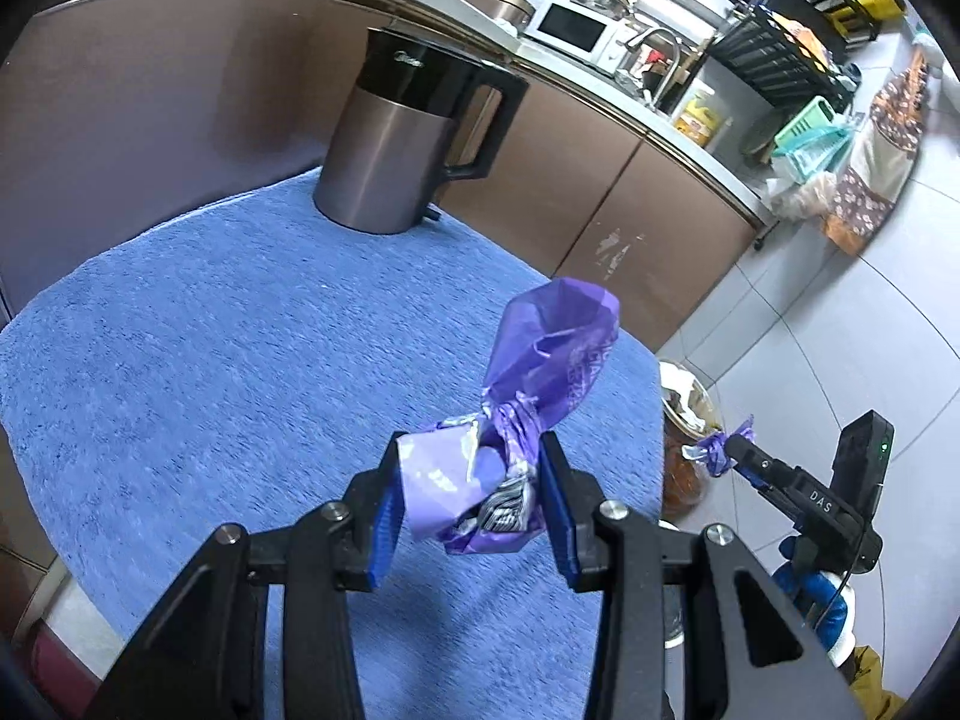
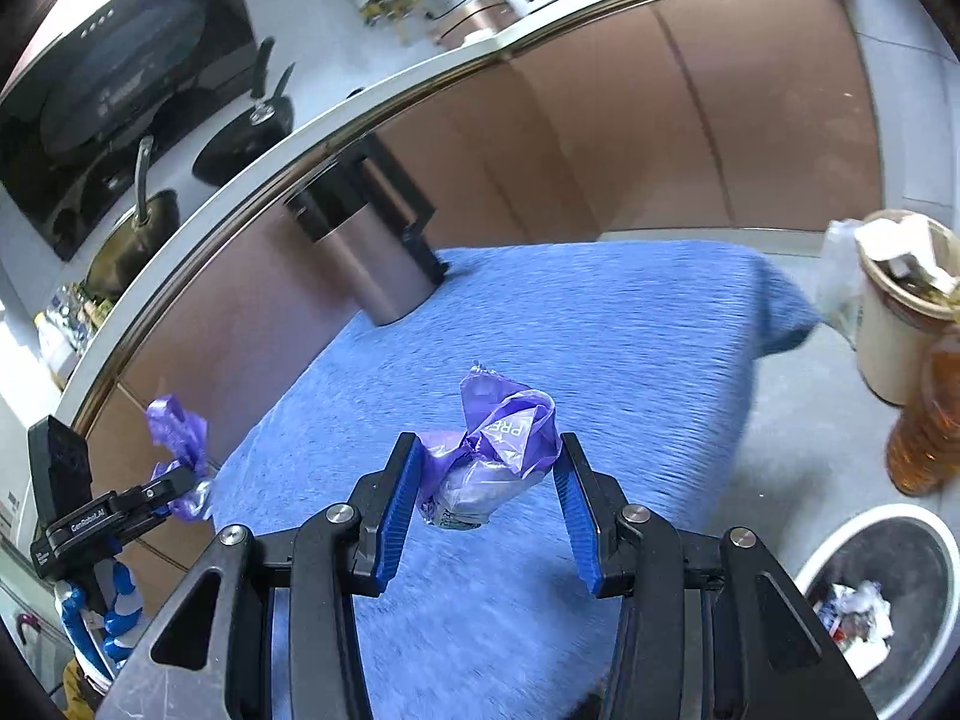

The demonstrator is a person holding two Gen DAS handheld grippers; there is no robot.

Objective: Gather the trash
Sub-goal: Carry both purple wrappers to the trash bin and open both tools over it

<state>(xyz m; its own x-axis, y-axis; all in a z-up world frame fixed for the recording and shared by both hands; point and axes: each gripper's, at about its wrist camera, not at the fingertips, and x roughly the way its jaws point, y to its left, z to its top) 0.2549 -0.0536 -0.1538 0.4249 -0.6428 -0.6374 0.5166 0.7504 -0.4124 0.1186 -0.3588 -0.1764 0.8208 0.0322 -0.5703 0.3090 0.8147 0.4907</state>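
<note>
Beside blue towel, bin holding seemingly crumpled wrappers.

"DAS" in white letters stands on the black body of the right gripper, seen from the left wrist. "GenRobot.AI" stands on the body of the left gripper. "PRE", upside down, shows on the purple wrapper. The kettle's brand mark is too small to read.
</note>
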